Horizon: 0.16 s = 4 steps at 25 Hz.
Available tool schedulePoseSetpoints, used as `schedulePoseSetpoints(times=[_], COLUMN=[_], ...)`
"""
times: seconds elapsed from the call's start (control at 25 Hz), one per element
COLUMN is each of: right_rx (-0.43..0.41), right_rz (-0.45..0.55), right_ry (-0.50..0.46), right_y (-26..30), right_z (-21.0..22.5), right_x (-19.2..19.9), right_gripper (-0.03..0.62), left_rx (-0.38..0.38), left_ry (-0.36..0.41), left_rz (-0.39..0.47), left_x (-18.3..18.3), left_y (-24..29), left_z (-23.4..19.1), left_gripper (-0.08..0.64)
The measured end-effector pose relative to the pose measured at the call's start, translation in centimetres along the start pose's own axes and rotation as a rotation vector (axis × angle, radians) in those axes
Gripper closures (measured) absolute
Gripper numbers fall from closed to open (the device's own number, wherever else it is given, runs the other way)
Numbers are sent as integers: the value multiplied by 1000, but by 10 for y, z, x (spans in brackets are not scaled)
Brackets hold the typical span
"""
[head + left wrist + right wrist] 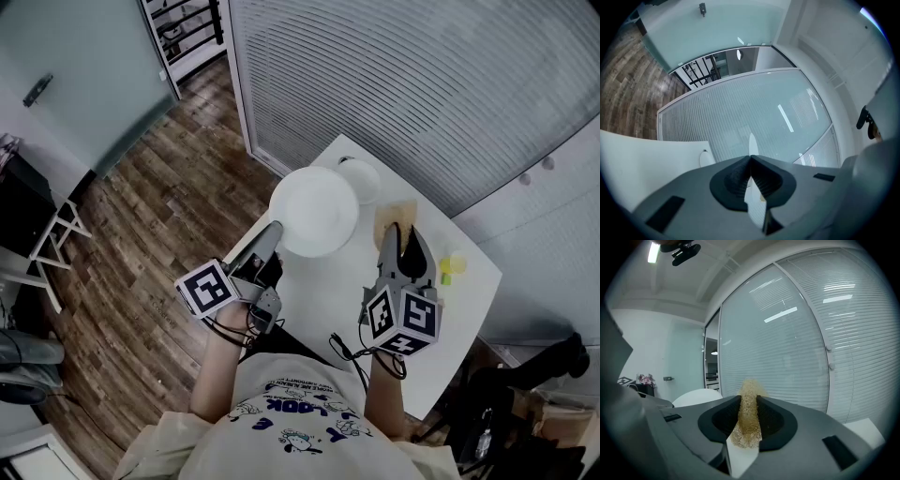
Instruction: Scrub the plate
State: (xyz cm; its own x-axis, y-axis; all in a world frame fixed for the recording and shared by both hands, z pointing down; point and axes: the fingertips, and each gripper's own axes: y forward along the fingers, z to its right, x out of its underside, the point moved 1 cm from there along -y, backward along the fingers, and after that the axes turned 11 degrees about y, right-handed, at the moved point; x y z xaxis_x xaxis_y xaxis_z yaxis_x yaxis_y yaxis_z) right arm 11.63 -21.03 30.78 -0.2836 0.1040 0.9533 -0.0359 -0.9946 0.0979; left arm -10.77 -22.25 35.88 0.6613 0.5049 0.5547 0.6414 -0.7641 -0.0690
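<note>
Holding a gripper in each hand, a person in a white printed T-shirt (300, 422) faces a white table (323, 286), forearms reaching forward over its near edge. The marker cubes sit just past the wrists, one on each tool.

The left gripper (272, 234) points up and to the right in the head view, and its jaws are clamped on the near rim of a white plate (314, 211). In the left gripper view the dark pads meet around a thin white edge, the plate seen side-on. From above, the plate shows its whole round face. It hangs over the table's left part and covers part of a small white dish (363, 180) beyond it.

The right gripper (397, 234) points away from the person, roughly alongside the left one. Its jaws are pressed on a tan, netlike scrub pad (386, 214). In the right gripper view the pad is squeezed between the two pads and sticks out past their tips. The scrub pad lies just to the right of the plate with a narrow strip of table showing between them, so the two look apart.

A small yellow-green thing (451, 266) sits on the table near the right gripper; what it is cannot be told.

Dark wood floor (159, 216) runs off to the left. A glass wall with closed blinds (422, 84) stands behind the table, and a frosted door (75, 84) is farther left.
</note>
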Motion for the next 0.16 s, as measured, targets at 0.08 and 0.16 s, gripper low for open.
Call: schedulePoseSetpoints(times=[0.08, 0.16], right_rx=[2, 2], right_rz=[-3, -5], right_ry=[-2, -3], right_y=[1, 2], right_z=[0, -1], right_x=[1, 2], right_gripper=[489, 489], left_rx=[11, 18], left_ry=[19, 32], left_rz=[-5, -8], left_x=[-1, -3], left_y=[2, 3], left_z=[2, 4], left_gripper=[534, 534])
